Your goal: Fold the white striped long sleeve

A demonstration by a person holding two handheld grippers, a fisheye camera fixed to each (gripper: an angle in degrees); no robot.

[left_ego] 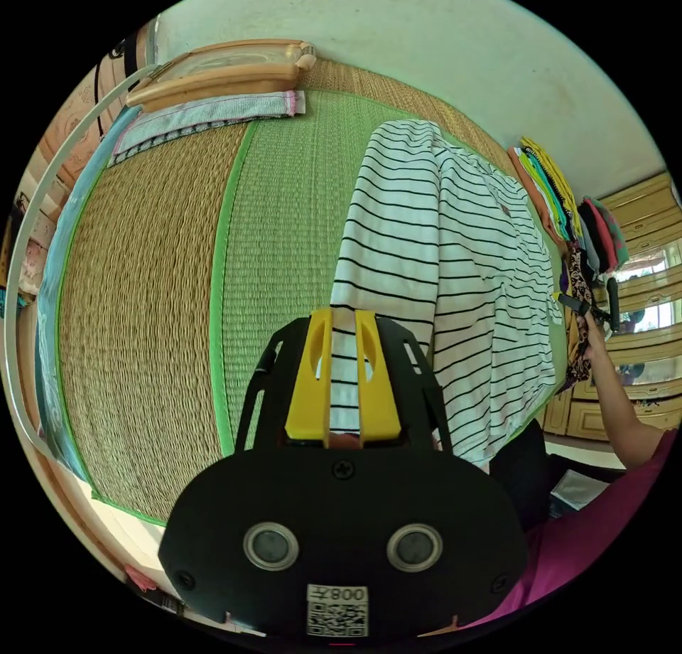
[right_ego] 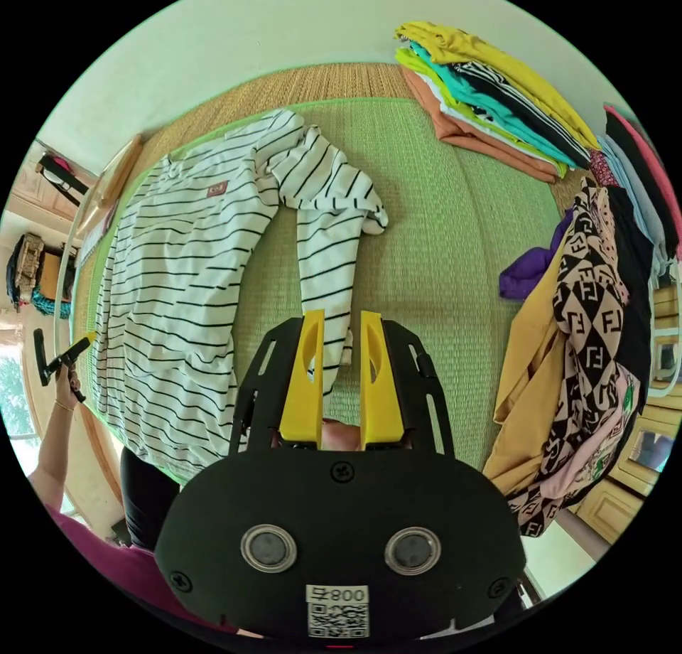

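The left gripper pinches a sleeve of the white striped long sleeve between nearly closed jaws; the right gripper stands narrowly parted over the other sleeve, perhaps not gripping; the shirt lies on the woven mat; beyond, folded clothes; right, a loose pile.

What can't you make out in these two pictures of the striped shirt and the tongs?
- Left gripper view: the left tongs hide the sleeve end of the white striped shirt; whether both jaws press it cannot be told.
- Right gripper view: the right tongs cover the cuff of the other sleeve; grip unclear.
- Right gripper view: the shirt's hem is cut off by the mat edge.
- Right gripper view: the chest patch is too small to read.
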